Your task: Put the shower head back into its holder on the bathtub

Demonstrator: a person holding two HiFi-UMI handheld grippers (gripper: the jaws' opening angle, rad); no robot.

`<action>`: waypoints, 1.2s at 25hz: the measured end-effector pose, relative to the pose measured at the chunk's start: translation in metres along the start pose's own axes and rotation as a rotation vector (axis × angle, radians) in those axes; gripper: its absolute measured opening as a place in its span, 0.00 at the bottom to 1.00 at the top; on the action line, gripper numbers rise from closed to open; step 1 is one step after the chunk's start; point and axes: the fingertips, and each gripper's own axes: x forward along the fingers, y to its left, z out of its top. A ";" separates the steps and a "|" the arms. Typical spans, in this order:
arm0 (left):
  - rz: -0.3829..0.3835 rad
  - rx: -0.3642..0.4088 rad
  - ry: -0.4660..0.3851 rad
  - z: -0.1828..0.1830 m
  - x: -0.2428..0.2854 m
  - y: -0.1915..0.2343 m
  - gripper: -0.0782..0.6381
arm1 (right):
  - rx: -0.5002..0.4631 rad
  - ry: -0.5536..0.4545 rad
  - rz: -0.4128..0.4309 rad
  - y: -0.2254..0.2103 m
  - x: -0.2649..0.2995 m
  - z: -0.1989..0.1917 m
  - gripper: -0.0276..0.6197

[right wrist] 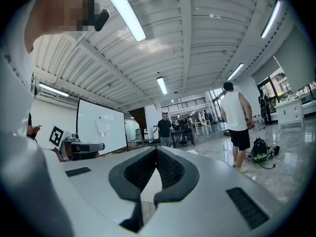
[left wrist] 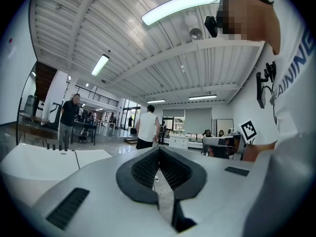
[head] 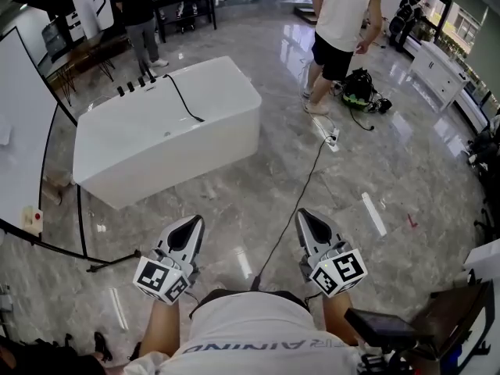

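The white bathtub (head: 168, 127) stands on the marble floor ahead and to the left, well away from both grippers. Dark tap fittings (head: 134, 84) sit on its far left rim, and a black hose (head: 183, 100) trails from them across the rim. The shower head itself I cannot make out. My left gripper (head: 191, 223) and right gripper (head: 305, 216) are held low in front of me, both shut with nothing between the jaws. In the left gripper view the left gripper (left wrist: 159, 148) points level, with the tub (left wrist: 39, 157) at the left. The right gripper (right wrist: 157, 149) points towards the room.
A person in a white top (head: 340, 37) stands beyond the tub's right end beside a bag (head: 361, 88). Another person in dark clothes (head: 141, 18) stands behind the tub. A black cable (head: 301, 201) crosses the floor between my grippers. A whiteboard (head: 23, 131) on a stand borders the left.
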 end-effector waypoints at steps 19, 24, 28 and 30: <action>0.055 -0.012 0.041 -0.015 0.070 -0.066 0.13 | 0.097 0.049 0.052 -0.089 -0.029 -0.024 0.06; 0.010 -0.012 0.051 -0.021 0.107 -0.052 0.13 | 0.090 0.072 0.018 -0.111 -0.011 -0.027 0.06; -0.014 -0.035 0.035 -0.020 0.140 -0.024 0.13 | 0.070 0.089 -0.010 -0.130 0.016 -0.028 0.06; -0.030 -0.039 0.032 -0.018 0.157 -0.008 0.13 | 0.068 0.096 -0.027 -0.140 0.038 -0.026 0.06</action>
